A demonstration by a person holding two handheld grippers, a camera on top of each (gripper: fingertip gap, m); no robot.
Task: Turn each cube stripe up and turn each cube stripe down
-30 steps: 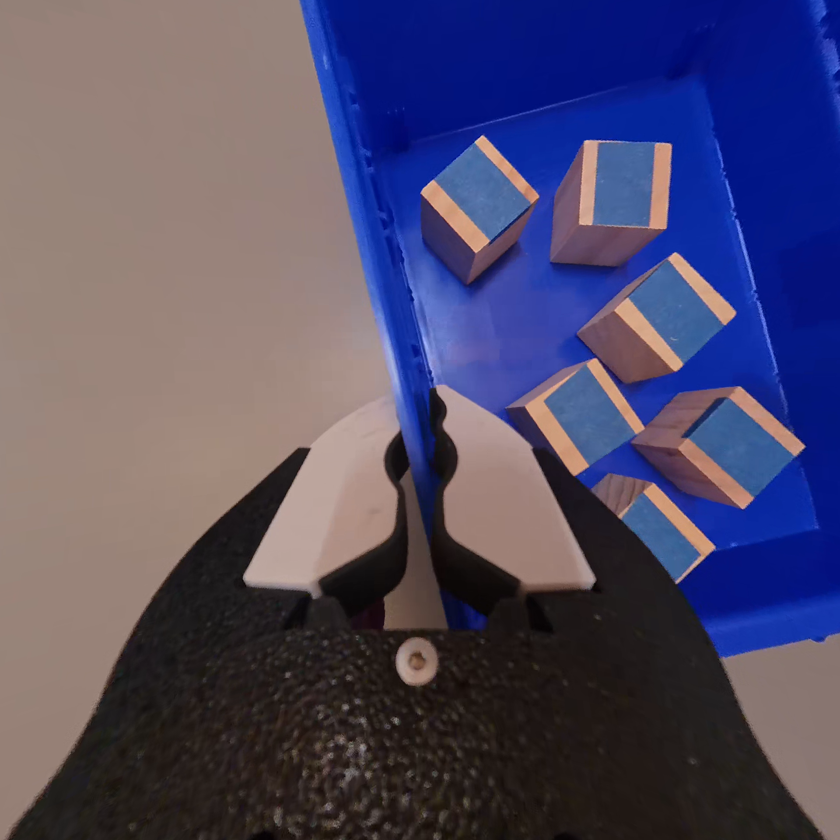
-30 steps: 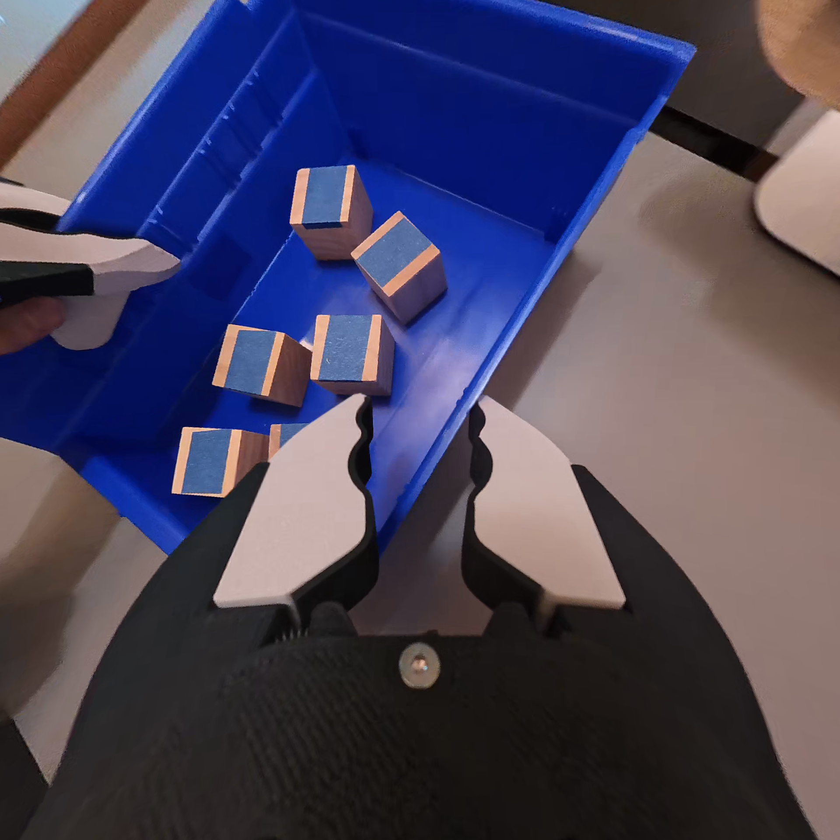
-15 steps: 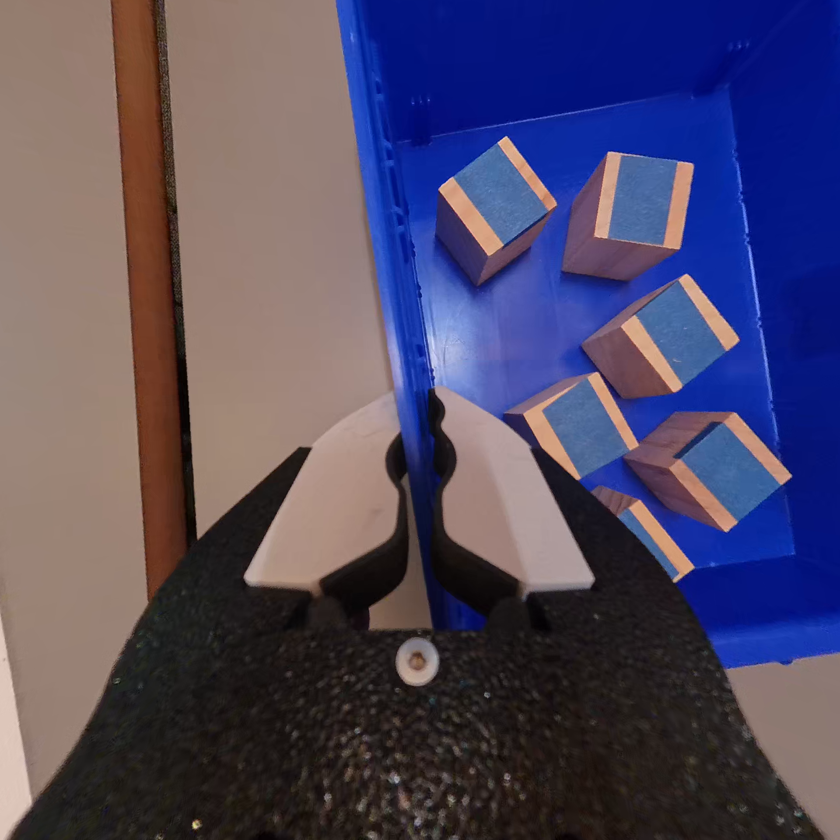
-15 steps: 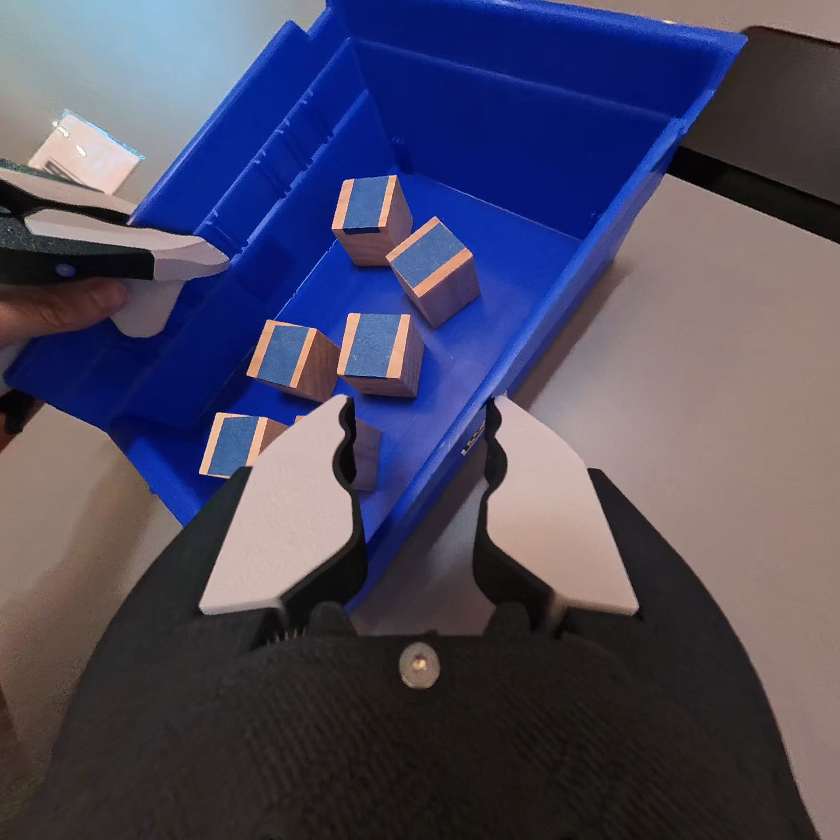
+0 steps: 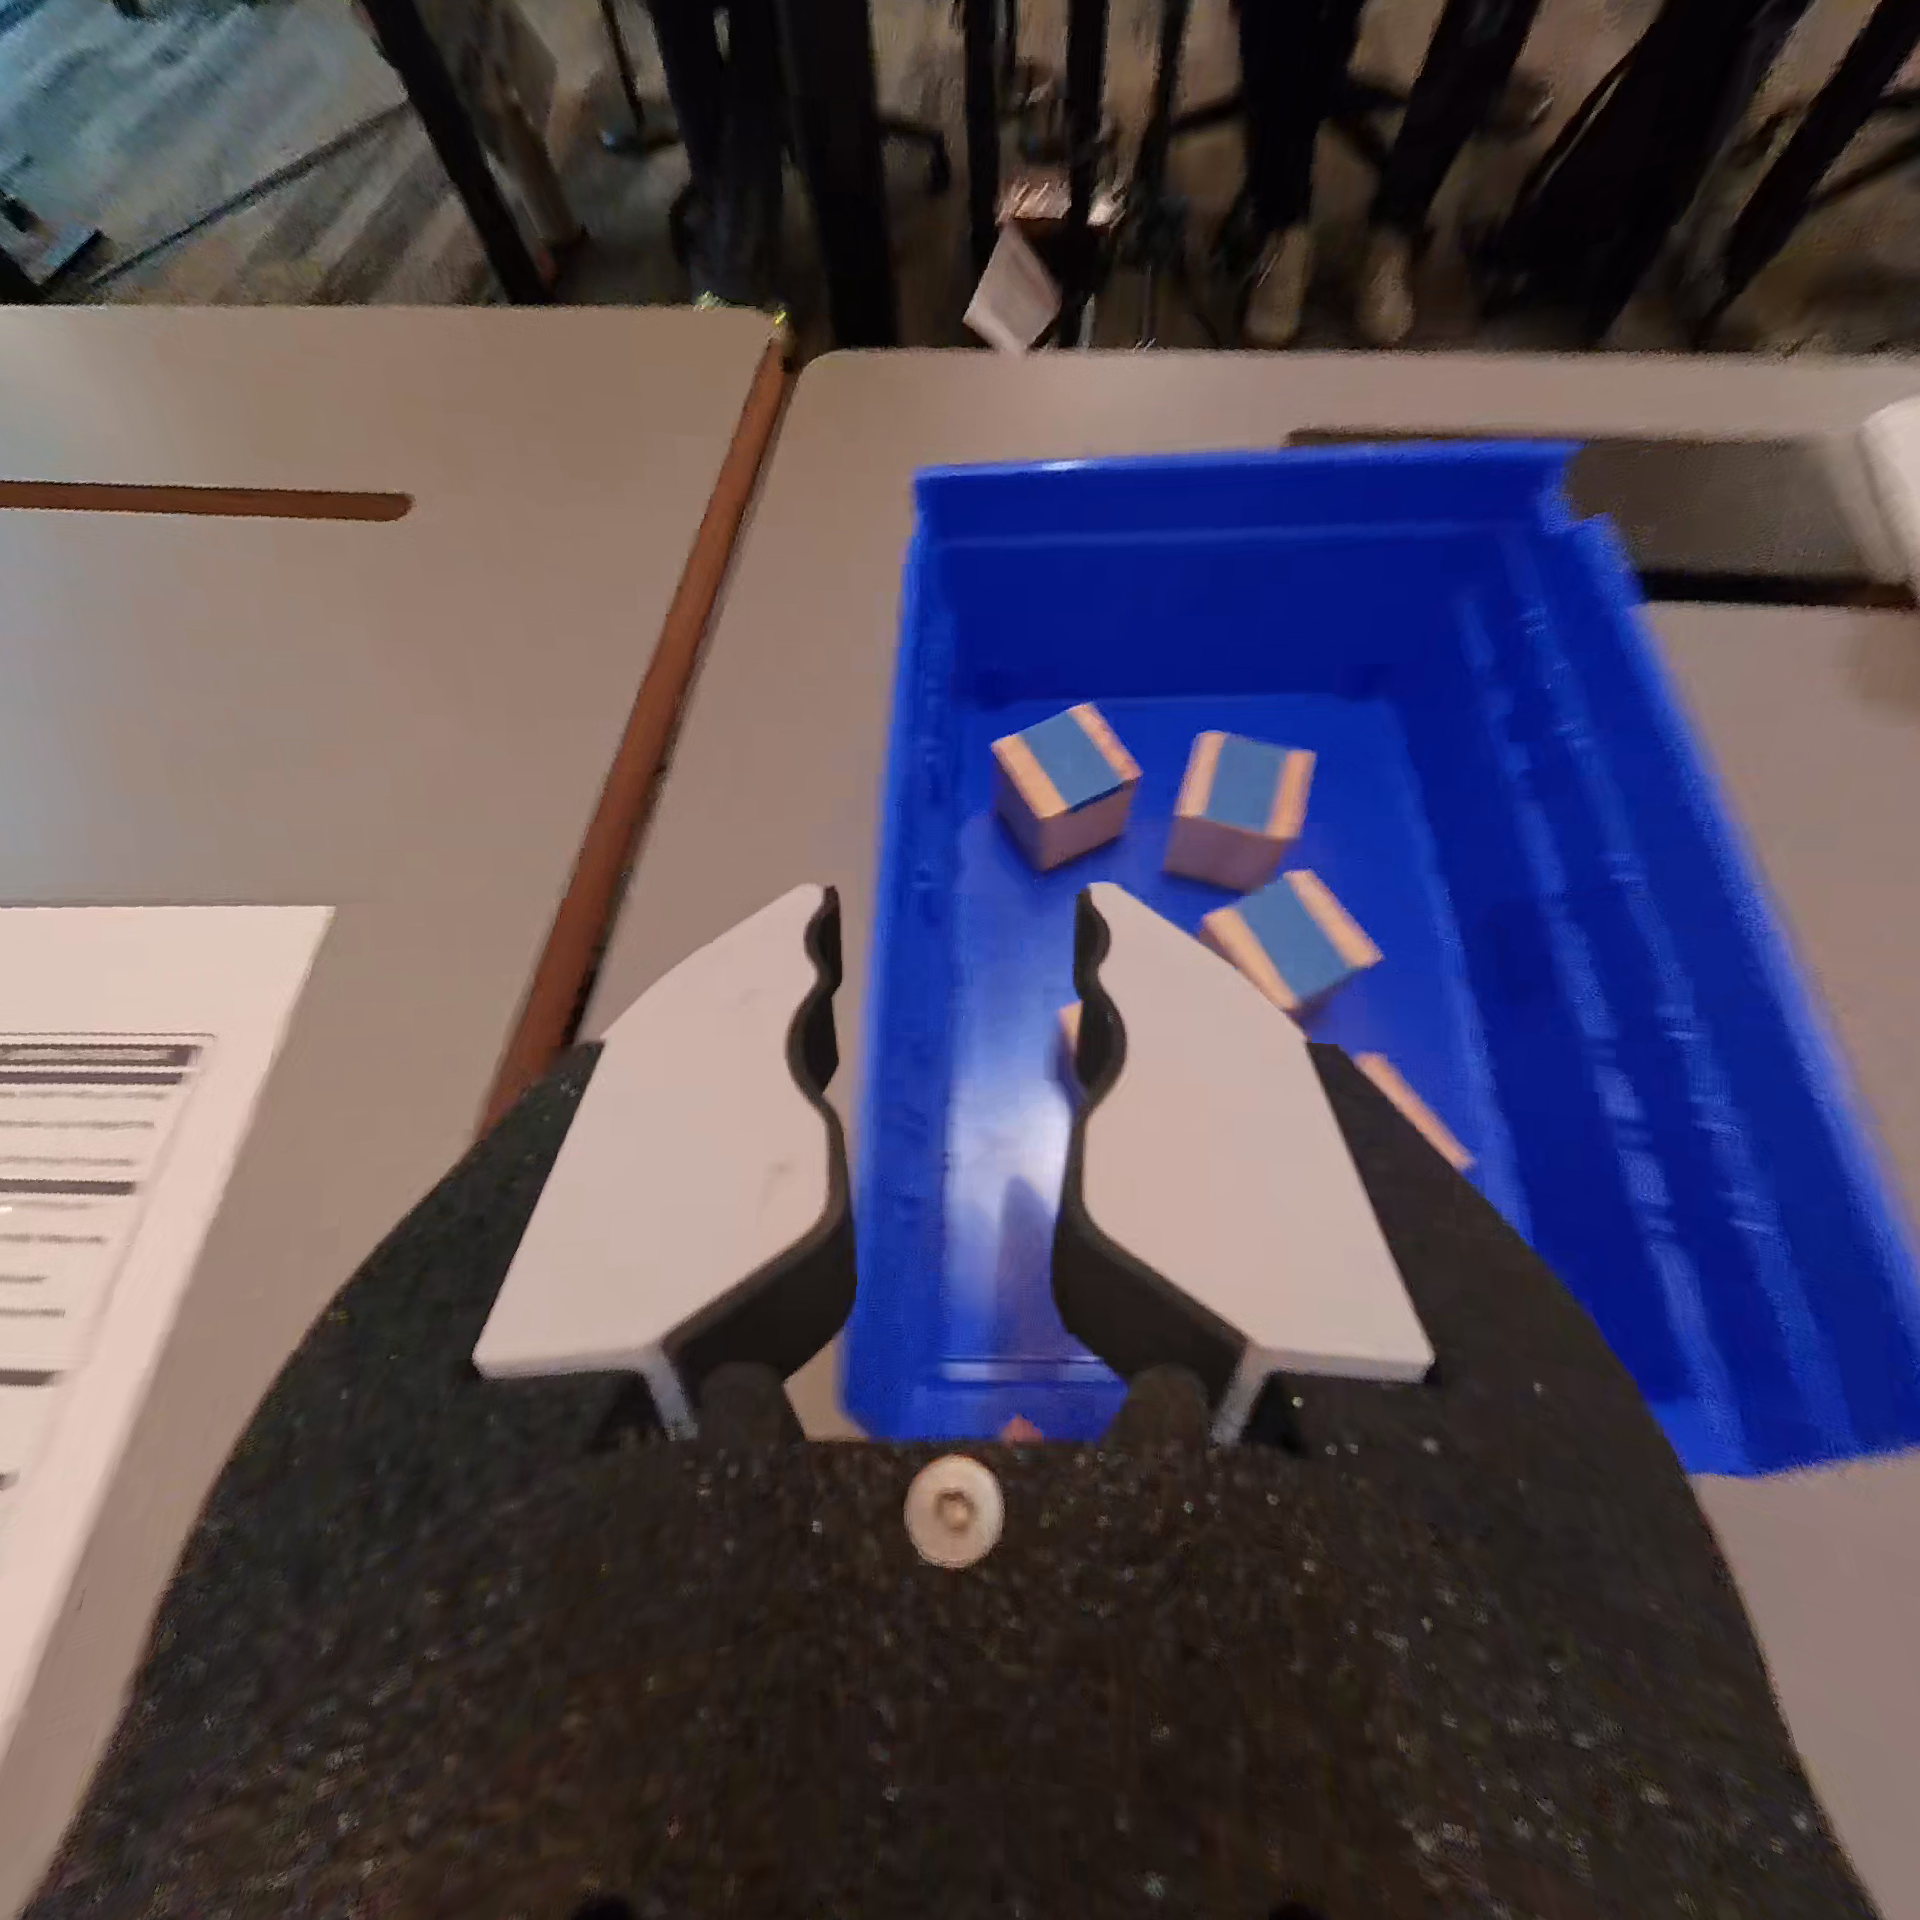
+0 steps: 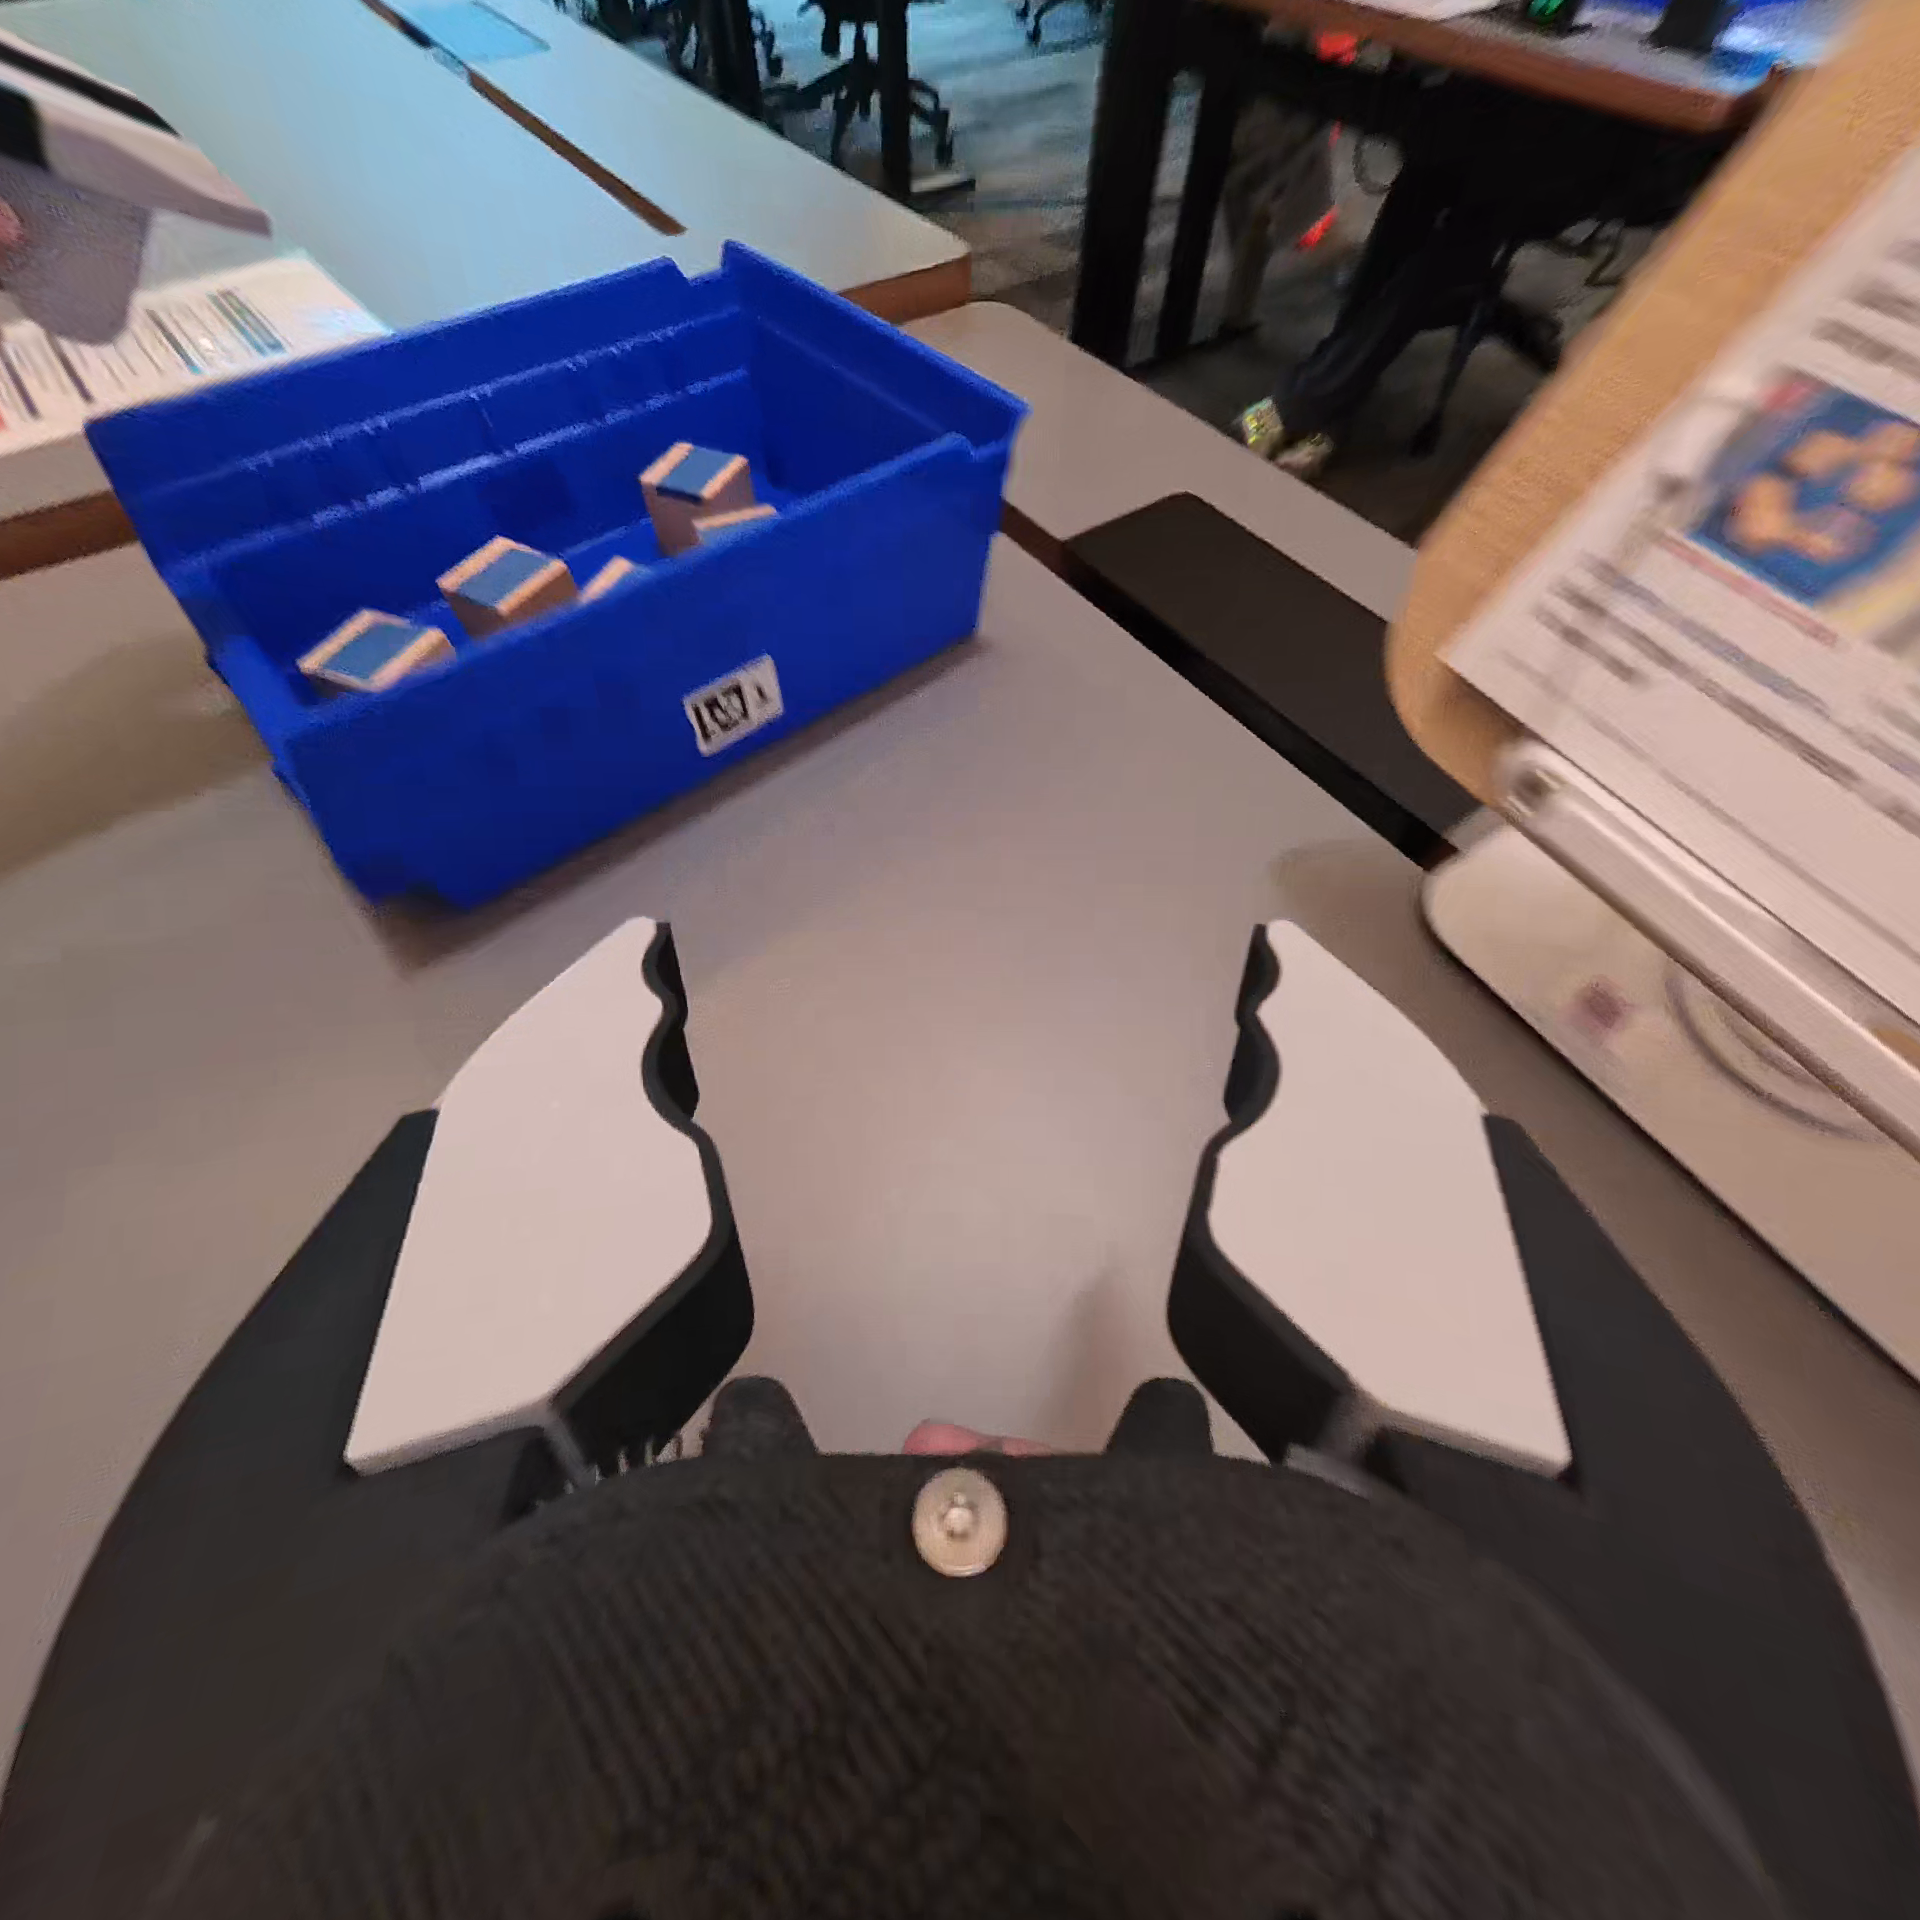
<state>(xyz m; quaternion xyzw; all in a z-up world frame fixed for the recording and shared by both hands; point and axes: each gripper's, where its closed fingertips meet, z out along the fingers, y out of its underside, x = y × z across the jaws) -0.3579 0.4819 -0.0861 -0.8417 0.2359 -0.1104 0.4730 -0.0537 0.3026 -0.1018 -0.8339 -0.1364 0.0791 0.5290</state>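
Note:
A blue bin (image 5: 1704,1039) stands on the grey table and holds several wooden cubes, each with its blue stripe facing up, such as one (image 5: 1062,798) at the back and another (image 5: 1242,806) beside it. My left gripper (image 5: 951,906) is open and empty, raised above the bin's near left wall. In the right wrist view the bin (image 6: 582,727) stands far left with cubes (image 6: 504,584) showing over its wall. My right gripper (image 6: 961,930) is wide open and empty, pulled back over bare table. The left gripper's finger (image 6: 125,171) shows at top left.
A printed sheet (image 5: 114,1195) lies on the left table, past a brown table edge (image 5: 644,727). A tan board with papers (image 6: 1714,468) and a white base (image 6: 1621,1060) stand at the right. A black slot (image 6: 1247,613) lies behind the bin. Chair and table legs stand beyond.
My left gripper let go of the bin's left wall, opened and lifted back. My right gripper opened wide and drew back from the bin. The bin now rests flat on the table.

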